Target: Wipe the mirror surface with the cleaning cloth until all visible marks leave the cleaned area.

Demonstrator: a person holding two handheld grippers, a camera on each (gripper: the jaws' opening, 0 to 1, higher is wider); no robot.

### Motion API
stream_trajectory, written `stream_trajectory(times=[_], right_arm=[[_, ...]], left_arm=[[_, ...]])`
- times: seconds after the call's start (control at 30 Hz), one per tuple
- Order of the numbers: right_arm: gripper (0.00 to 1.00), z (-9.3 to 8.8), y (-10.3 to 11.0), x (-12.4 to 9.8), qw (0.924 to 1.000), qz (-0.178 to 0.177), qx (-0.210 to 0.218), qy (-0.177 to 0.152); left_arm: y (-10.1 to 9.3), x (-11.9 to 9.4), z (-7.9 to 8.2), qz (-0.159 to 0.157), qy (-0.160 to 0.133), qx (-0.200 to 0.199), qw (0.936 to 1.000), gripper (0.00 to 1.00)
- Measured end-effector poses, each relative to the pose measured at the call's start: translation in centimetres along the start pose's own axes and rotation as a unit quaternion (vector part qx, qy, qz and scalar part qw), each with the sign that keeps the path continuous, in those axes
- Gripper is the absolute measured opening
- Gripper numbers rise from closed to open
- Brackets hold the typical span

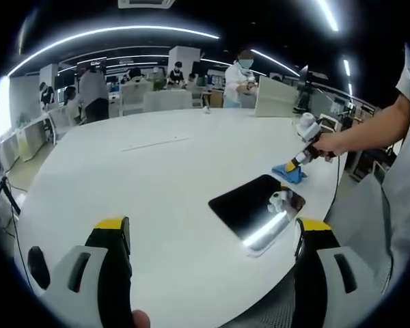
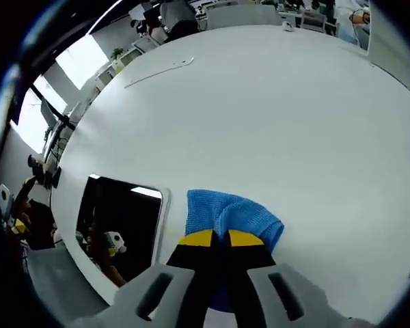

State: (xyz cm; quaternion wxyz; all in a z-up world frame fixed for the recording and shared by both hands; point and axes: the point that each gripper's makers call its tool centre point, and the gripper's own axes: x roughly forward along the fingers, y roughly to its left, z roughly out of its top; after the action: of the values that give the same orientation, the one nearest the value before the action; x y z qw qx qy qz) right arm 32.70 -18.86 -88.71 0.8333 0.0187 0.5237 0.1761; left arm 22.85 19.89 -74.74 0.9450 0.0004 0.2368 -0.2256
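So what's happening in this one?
A person is set to wipe a mirror lying flat near the edge of a white round table. The right hand-held gripper is shut on a blue cleaning cloth, which rests on the table beside the mirror, not on the glass. The left hand-held gripper is open and holds nothing, hanging above the table edge. Other people work in the background.

Left gripper [image 1: 208, 239]: jaws spread wide apart, holding nothing. Right gripper [image 2: 221, 239]: yellow-tipped jaws closed together, pinching the cloth [image 2: 232, 217]. In the left gripper view, the person's hand [image 1: 326, 145] grips its handle, forearm extended.
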Motion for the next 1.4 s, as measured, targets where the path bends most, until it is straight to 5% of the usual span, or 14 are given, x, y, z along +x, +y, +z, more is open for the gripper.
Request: stream_trajectory(times=[0.2,0.33,0.57,0.6,0.67,0.7,0.83,1.17,1.4], right_arm=[[0.09,1.1,0.3,-1.1,0.9986,0.020,-0.025,-0.043],[0.42,1.5,1.1,-2.3,0.9950,0.046,-0.045,-0.076],[0.79,1.4,0.4,-5.8,0.9796,0.052,-0.125,-0.148],[0.83,1.6,0.8,-6.7,0.9711,0.069,-0.144,-0.178],[0.91,1.0,-0.1,-7.9,0.9670,0.055,-0.160,-0.191],[0.93,0.9,0.4,-8.6,0.9605,0.073,-0.169,-0.208],[0.97,-0.8,-0.5,-10.4,0.9570,0.070,-0.173,-0.222],[0.99,-6.2,-3.0,-11.9,0.9593,0.050,-0.181,-0.211],[0.99,-6.9,-2.7,-12.3,0.9576,0.054,-0.178,-0.220]], left_arm=[[-0.5,0.0,0.1,-0.001,-0.002,0.000,1.0000,0.99],[-0.3,0.0,0.1,0.001,-0.004,0.001,1.0000,0.99],[0.2,-0.4,0.1,0.012,-0.016,-0.007,0.9998,0.99],[0.2,-0.5,0.1,0.013,-0.017,-0.009,0.9997,0.99],[0.6,-0.6,-0.3,0.013,-0.021,-0.014,0.9996,0.99],[0.6,-0.6,-0.4,0.012,-0.025,-0.015,0.9995,0.99],[0.5,-1.3,-0.5,0.005,-0.041,-0.013,0.9991,0.99],[1.9,-1.8,-1.0,0.015,-0.060,0.001,0.9981,0.99],[1.8,-1.4,-1.2,0.013,-0.048,0.002,0.9988,0.99]])
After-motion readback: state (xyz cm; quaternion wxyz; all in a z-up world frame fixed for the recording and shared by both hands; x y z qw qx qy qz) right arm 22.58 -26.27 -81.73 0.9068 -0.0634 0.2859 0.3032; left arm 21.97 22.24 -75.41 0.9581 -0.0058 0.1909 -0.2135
